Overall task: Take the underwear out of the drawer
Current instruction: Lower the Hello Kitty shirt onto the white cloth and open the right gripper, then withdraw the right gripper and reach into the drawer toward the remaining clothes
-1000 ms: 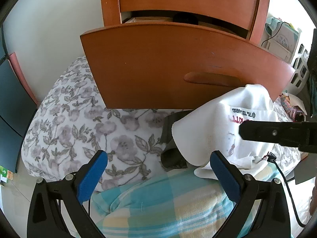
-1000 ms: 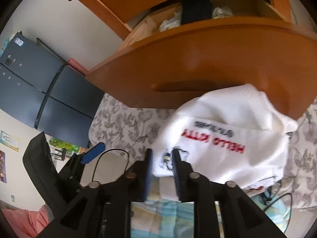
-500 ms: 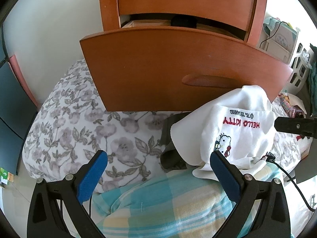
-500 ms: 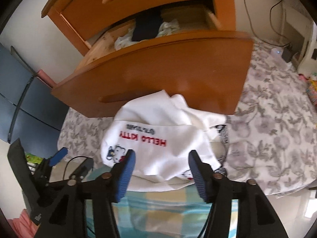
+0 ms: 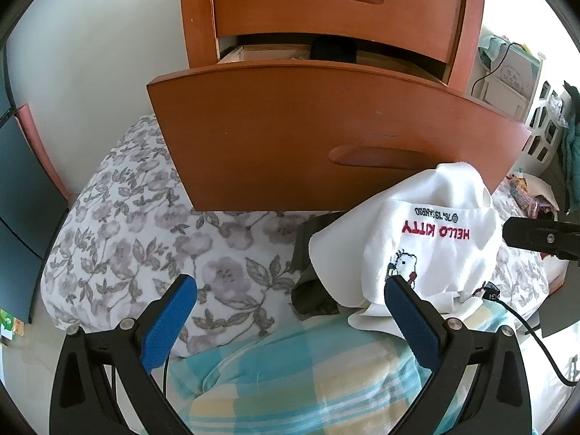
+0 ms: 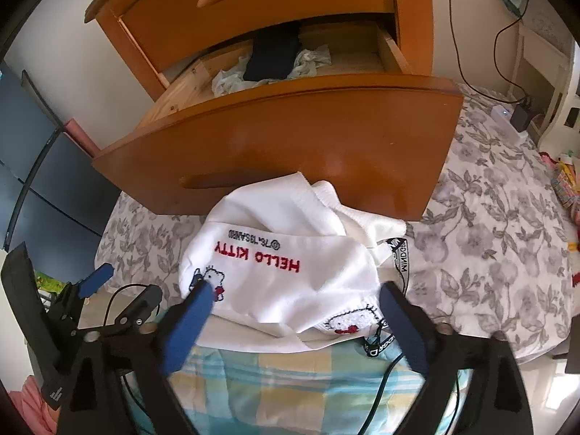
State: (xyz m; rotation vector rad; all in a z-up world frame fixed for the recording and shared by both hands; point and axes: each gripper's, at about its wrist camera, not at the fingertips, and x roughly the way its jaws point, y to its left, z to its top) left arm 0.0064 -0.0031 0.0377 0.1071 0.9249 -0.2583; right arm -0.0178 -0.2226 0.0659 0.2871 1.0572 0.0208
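Nearest the cameras: turquoise, yellow and white checked blanket (image 6: 290, 373) across the bottom of both views, a thin black cable (image 6: 384, 373) trailing over it. Right gripper (image 6: 295, 302), black frame with blue pads, jaws spread wide after just opening, nothing clamped; its fingertips frame the near edge of the white cotton underwear with red HELLO KITTY lettering and a small cartoon print (image 6: 286, 275), not pressing it. Left gripper (image 5: 290, 295) also wide open and empty, hovering over the grey floral bedsheet (image 5: 145, 224), underwear off to its right side

Underwear lies in a loose crumpled heap on the bed, out of the drawer, partly over the blanket edge and over a dark olive garment (image 5: 308, 290) peeking out on its left. A second white piece with black printed waistband (image 6: 398, 264) sits tucked under its right side. Far tip of the heap lies just below the drawer front; touching or not, cannot tell

Behind: curved orange-brown wooden drawer front (image 6: 308, 141) pulled out, overhanging the bed and blocking room above the heap's far side. Inside the drawer a folded black garment (image 6: 272, 54) and pale crumpled cloth (image 6: 311, 61). Closed upper drawer (image 6: 253, 3) above

Open sheet to the right of the heap; further right a white charger block (image 6: 504, 112) with cable by the wall, dark blue cabinet (image 6: 32, 181) far left
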